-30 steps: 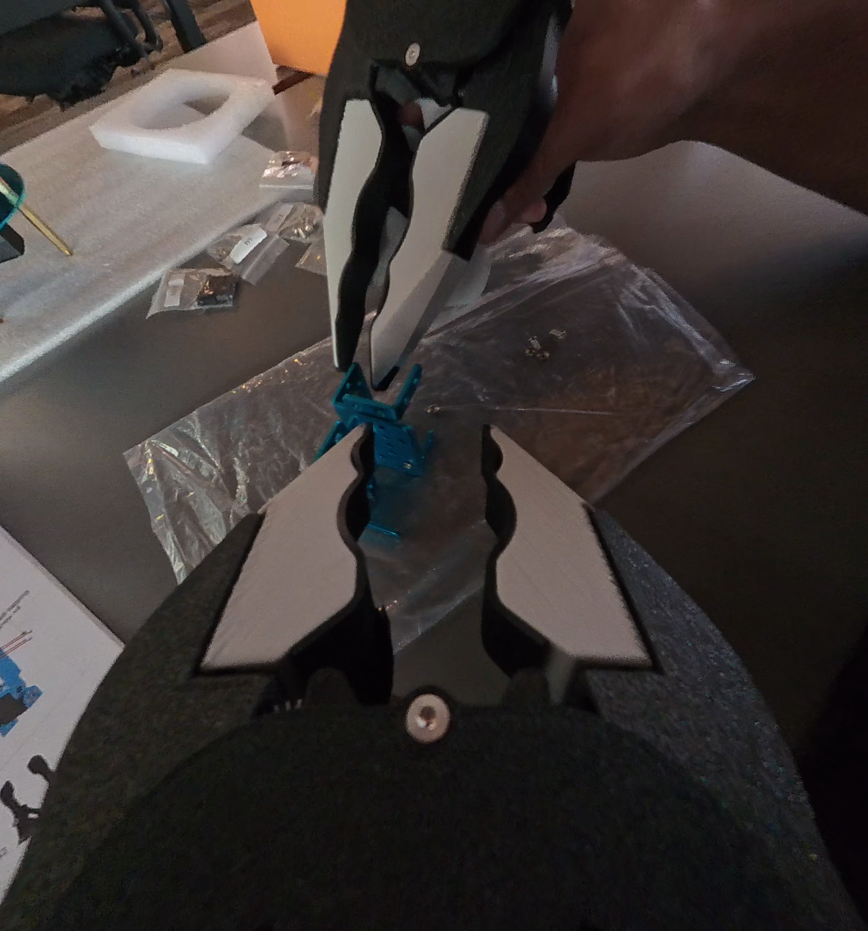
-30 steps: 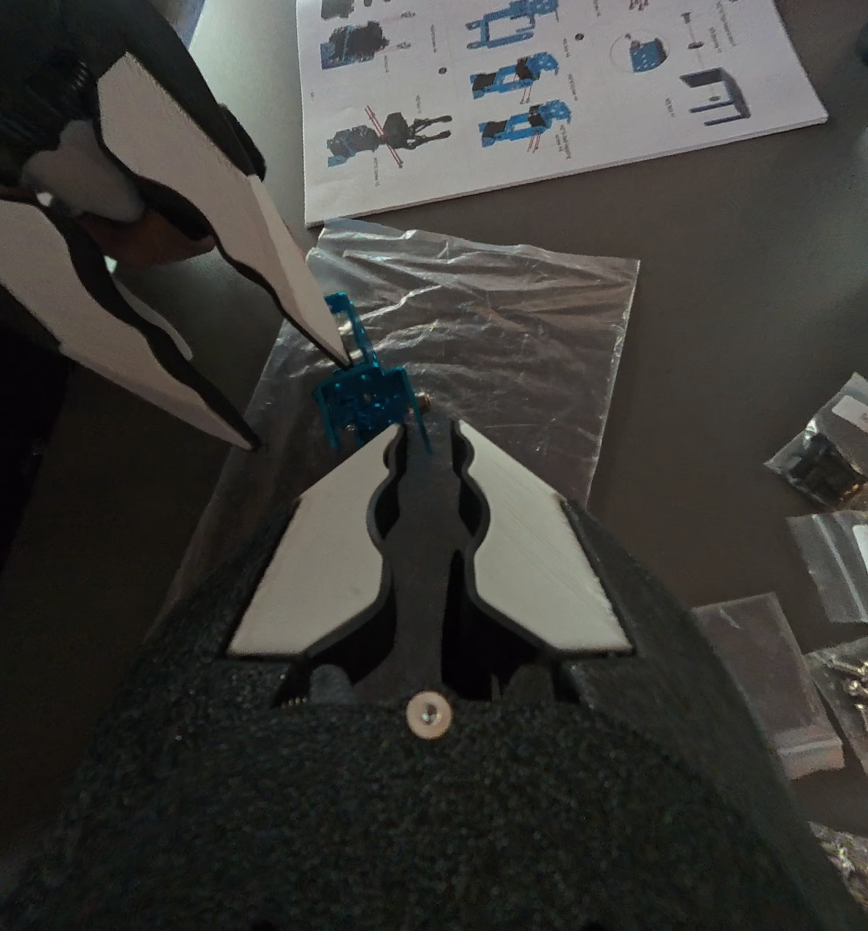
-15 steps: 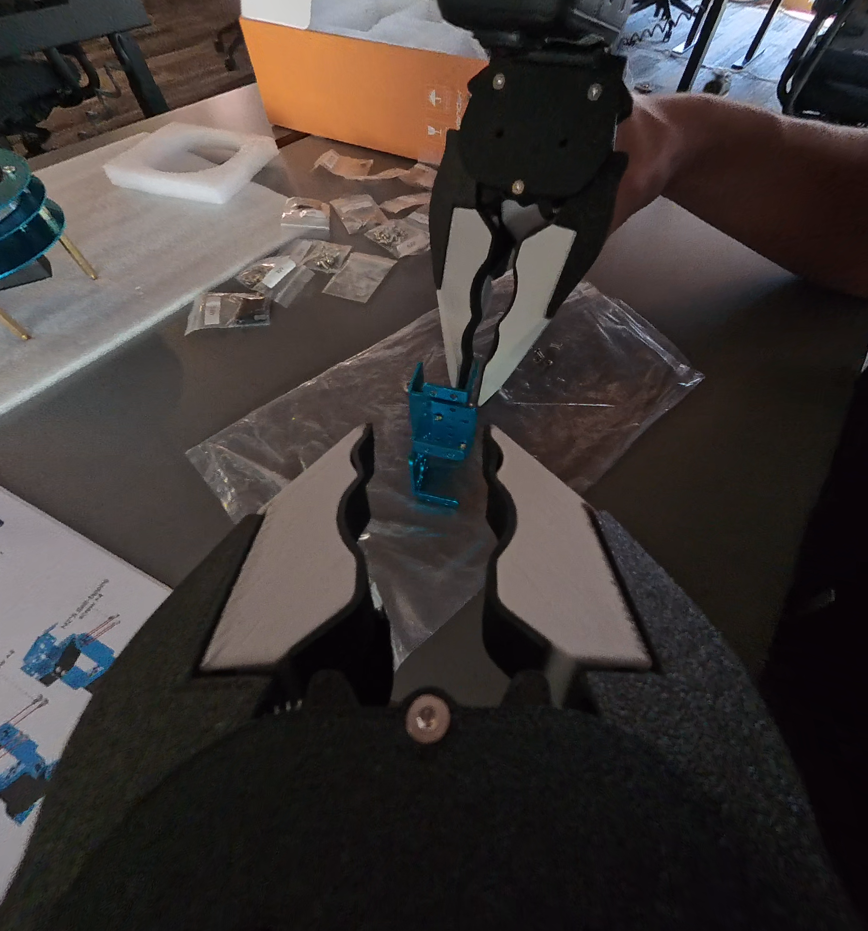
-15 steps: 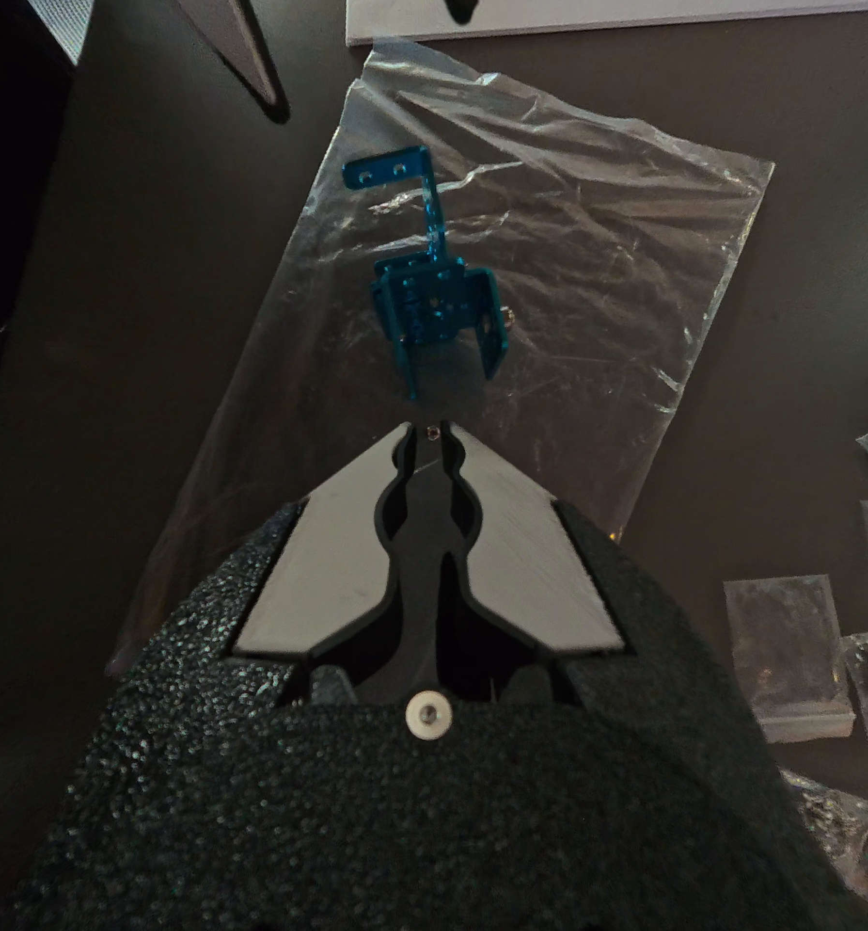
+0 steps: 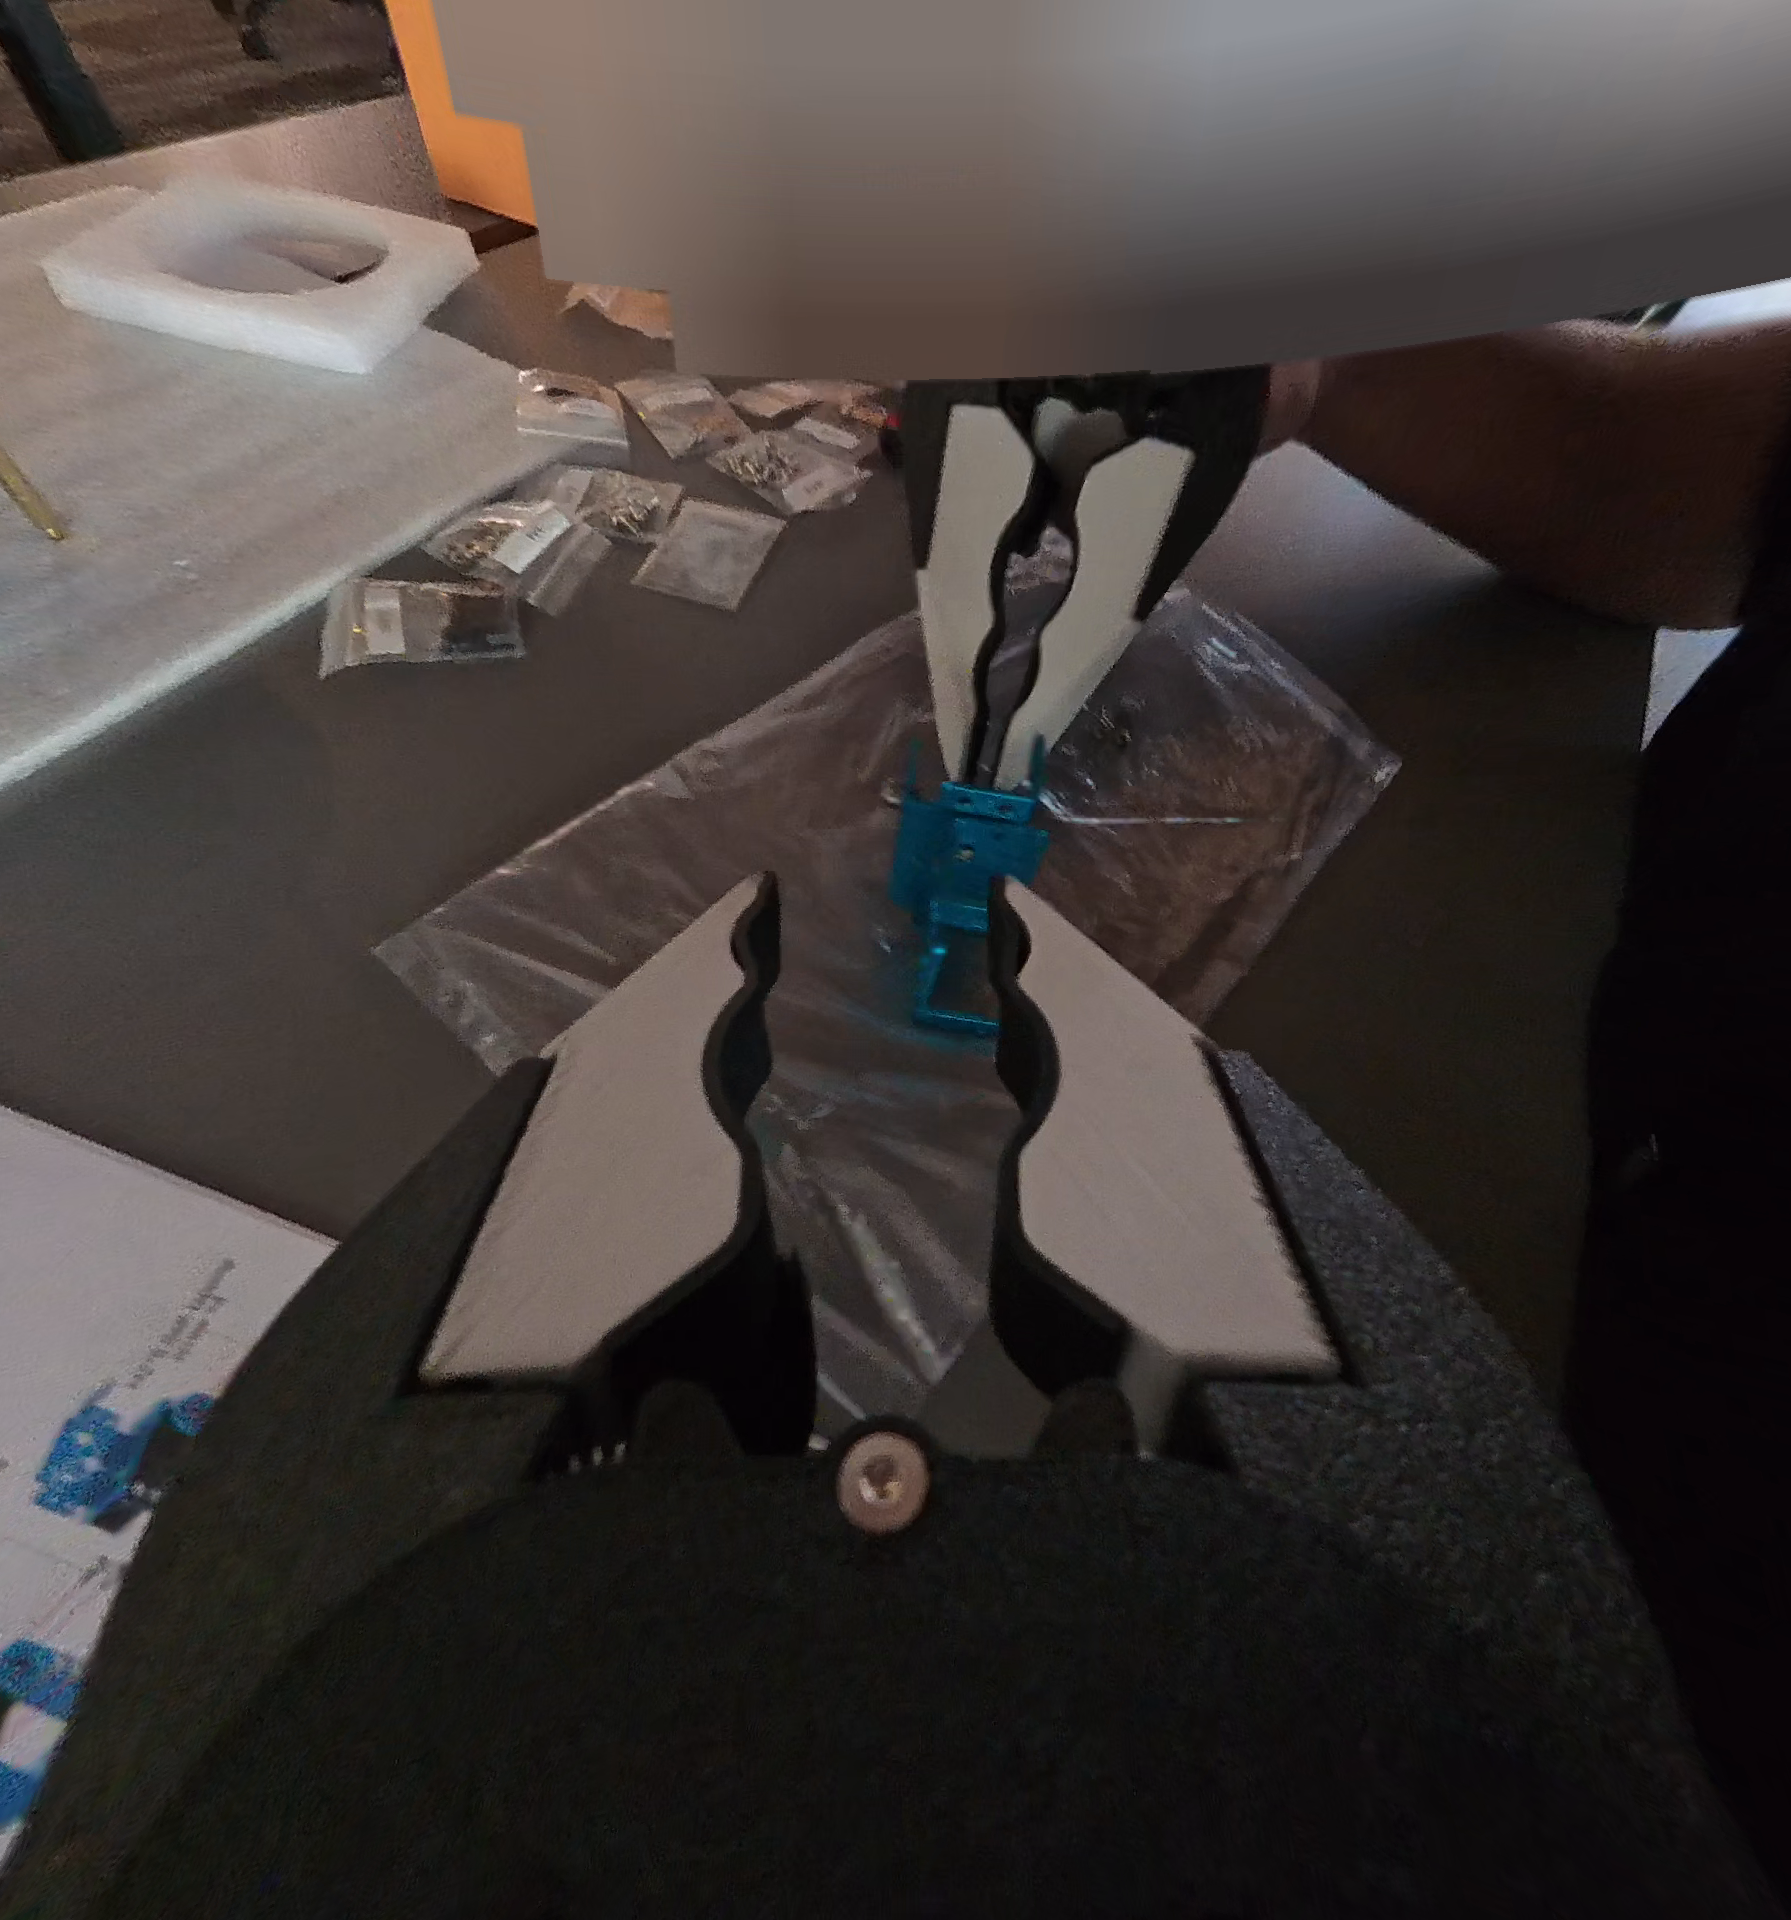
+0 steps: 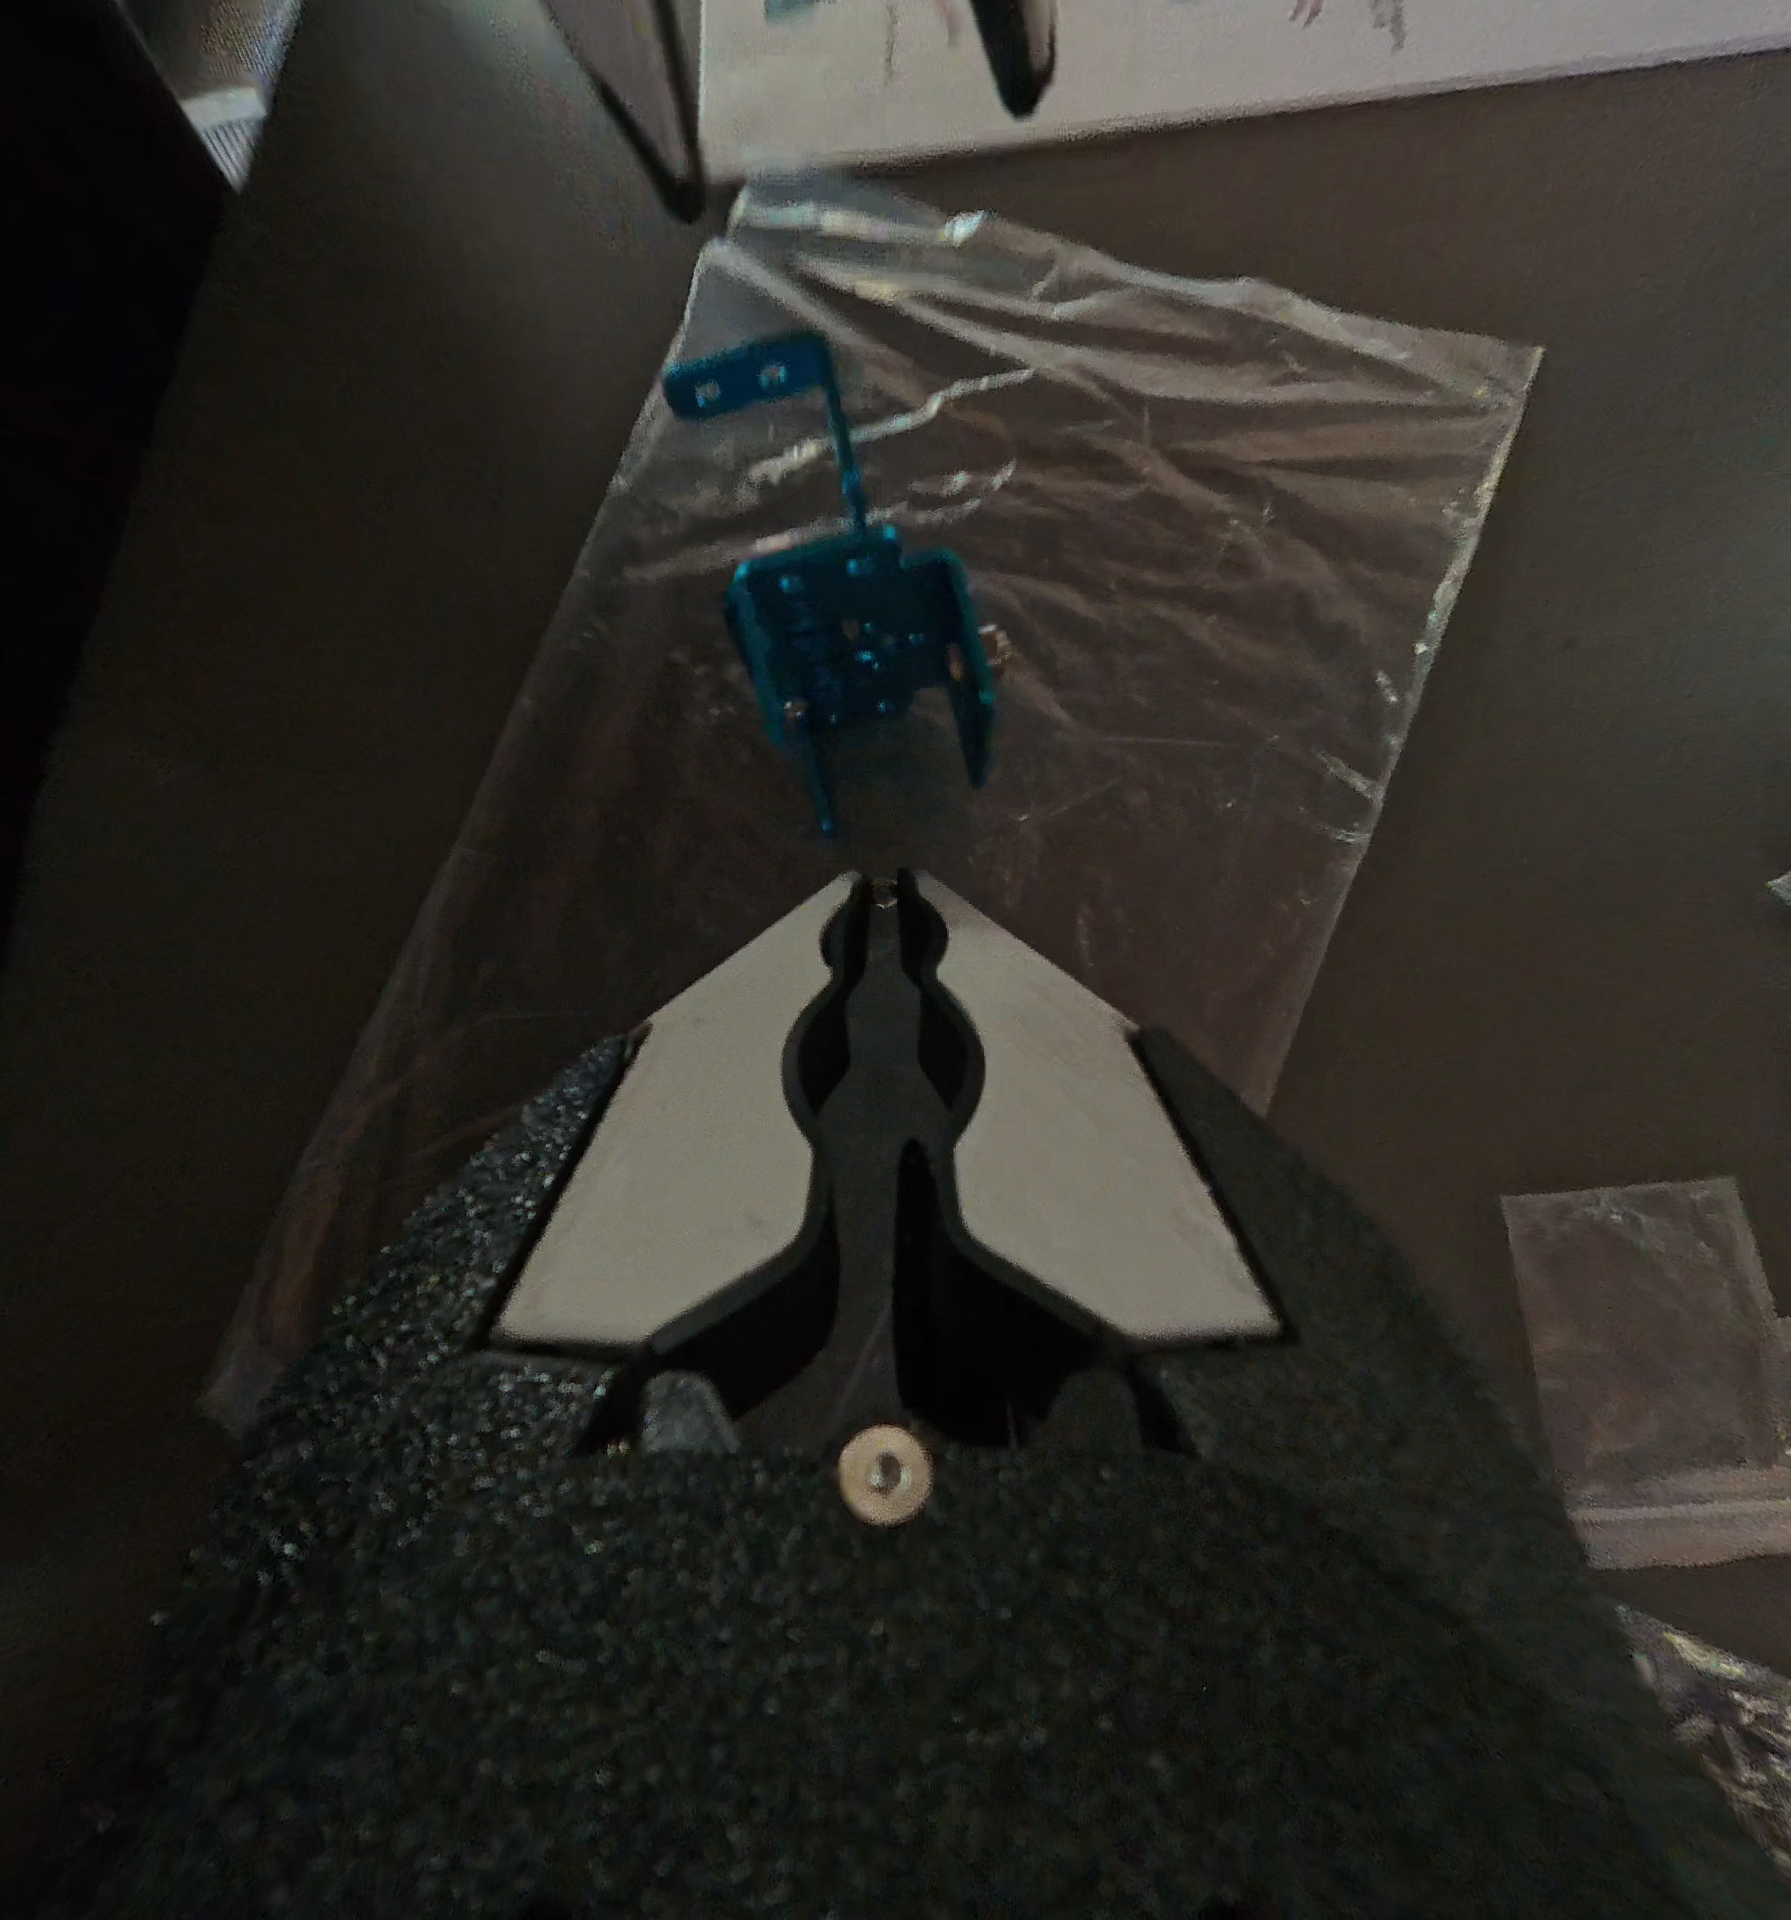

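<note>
A small blue metal bracket assembly (image 6: 855,613) stands on a clear, crinkled plastic bag (image 6: 1130,540) spread flat on the dark tabletop (image 5: 247,831). The right gripper (image 6: 878,881) hangs just above the bracket, its jaws nearly pressed together on a tiny silvery screw (image 6: 880,886). The left gripper (image 5: 886,883) waits beside the bracket with jaws spread, holding nothing. Beyond the bracket lie small packets of hardware (image 5: 600,520); a printed instruction sheet (image 5: 60,1351) lies nearer.
</note>
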### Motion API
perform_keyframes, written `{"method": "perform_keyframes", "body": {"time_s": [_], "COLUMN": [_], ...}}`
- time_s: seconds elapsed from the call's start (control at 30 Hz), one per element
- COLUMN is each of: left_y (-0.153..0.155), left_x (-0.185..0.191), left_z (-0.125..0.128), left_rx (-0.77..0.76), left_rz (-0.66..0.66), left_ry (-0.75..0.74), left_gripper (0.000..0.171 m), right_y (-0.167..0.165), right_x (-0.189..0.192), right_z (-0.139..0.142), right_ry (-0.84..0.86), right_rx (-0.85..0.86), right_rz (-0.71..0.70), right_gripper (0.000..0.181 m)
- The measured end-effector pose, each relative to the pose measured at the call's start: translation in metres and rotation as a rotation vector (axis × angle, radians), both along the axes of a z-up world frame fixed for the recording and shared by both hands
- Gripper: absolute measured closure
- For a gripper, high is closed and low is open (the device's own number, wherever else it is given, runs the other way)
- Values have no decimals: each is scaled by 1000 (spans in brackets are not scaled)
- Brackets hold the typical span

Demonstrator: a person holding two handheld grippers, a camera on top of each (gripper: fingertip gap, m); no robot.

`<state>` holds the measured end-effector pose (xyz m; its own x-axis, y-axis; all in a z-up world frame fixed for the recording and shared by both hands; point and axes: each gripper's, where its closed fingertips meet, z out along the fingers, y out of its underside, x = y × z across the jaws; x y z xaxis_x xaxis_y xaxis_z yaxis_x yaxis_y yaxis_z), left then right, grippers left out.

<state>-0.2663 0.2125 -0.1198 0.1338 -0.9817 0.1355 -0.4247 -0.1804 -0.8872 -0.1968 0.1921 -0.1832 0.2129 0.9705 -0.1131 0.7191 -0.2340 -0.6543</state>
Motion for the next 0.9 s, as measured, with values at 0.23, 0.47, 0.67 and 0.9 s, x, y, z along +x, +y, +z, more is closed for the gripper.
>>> {"method": "perform_keyframes", "body": {"time_s": [0.23,0.47,0.67,0.9], "left_y": [1,-10,-11,-15], "left_x": [-7,11,19,26], "left_z": [-33,-41,-33,-40], "left_rx": [87,253,257,308], "left_rz": [-212,-245,-279,-326], "left_ry": [108,123,64,99], "left_gripper": [133,138,153,164], "right_y": [10,7,6,9], "right_x": [0,-10,-15,-20], "right_z": [45,29,32,32], "right_ry": [323,282,299,303], "right_rx": [-88,-122,-124,-122], "right_rz": [-91,-57,-44,-38], "right_gripper": [177,177,179,179]}}
